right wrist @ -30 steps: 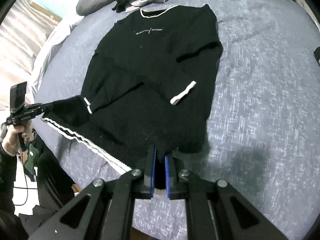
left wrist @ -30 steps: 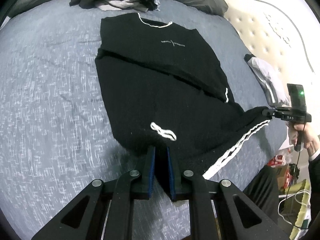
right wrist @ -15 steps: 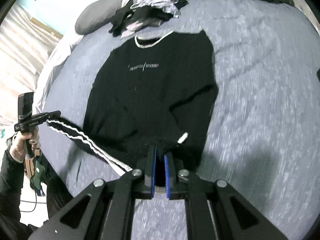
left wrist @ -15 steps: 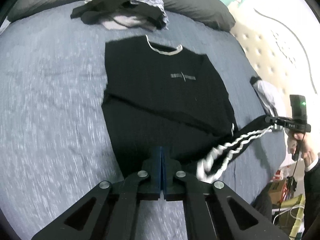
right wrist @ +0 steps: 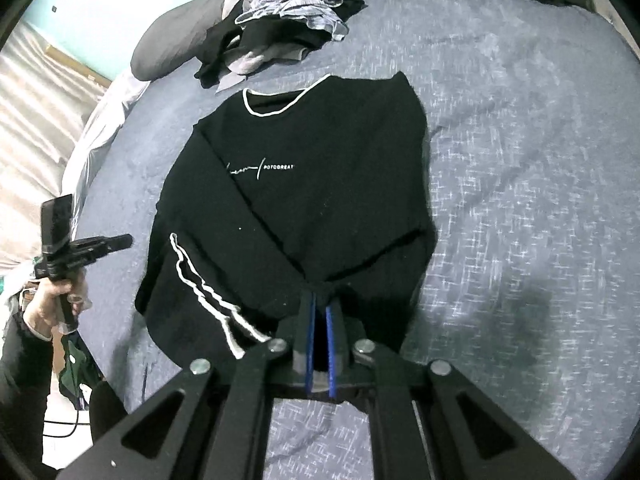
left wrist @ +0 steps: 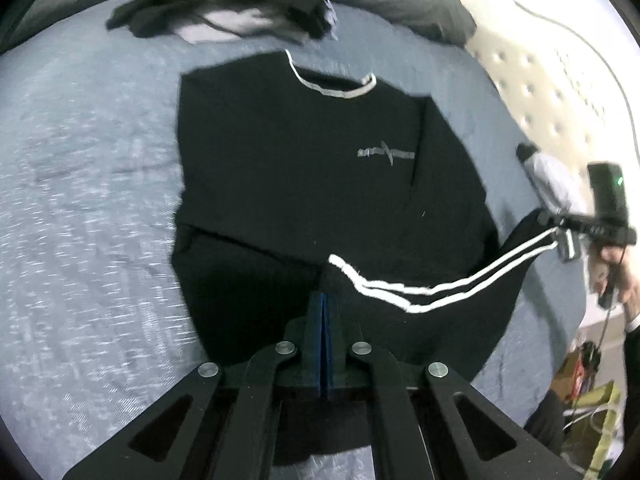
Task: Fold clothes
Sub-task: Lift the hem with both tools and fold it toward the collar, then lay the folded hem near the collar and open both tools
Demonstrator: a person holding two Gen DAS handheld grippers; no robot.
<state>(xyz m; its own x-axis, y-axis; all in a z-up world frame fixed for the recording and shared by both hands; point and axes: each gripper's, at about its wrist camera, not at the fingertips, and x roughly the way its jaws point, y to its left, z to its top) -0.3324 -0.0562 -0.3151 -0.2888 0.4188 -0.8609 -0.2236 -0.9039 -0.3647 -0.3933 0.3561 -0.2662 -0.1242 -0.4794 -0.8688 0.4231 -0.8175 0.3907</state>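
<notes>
- Sweater [right wrist: 320, 200], black with a thin white neckline [right wrist: 280, 100], lies spread on the grey-blue bedspread [right wrist: 520, 160], neck end far from the cameras, small white print across the chest.
- Bottom hem [left wrist: 420, 300], marked by two white stripes, is lifted off the bed and drawn toward the chest; it hangs in a sagging band between the two tools.
- Left gripper [left wrist: 323, 304] has its blue pads pressed together with black cloth bunched at the tips, so it is pinching the hem at one corner.
- Right gripper [right wrist: 319, 308] is almost closed, and a thin fold of black cloth sits between its blue pads; it holds the hem at the other corner.
- In the left wrist view, the right gripper [left wrist: 560, 224] shows at the far right edge with the striped hem running up to its tips, held by a hand [left wrist: 616, 276].
- In the right wrist view, the left gripper [right wrist: 120, 242] shows at the left edge, held by a hand [right wrist: 56, 300] in a dark sleeve; whether cloth is in its tips cannot be told from that view.
- One sleeve [right wrist: 380, 248] lies folded across the lower body of the sweater.
- A pile of clothes [right wrist: 280, 28], black and pale, sits beyond the neckline, against a grey pillow [right wrist: 180, 44].
- Both views are a little smeared by motion.
</notes>
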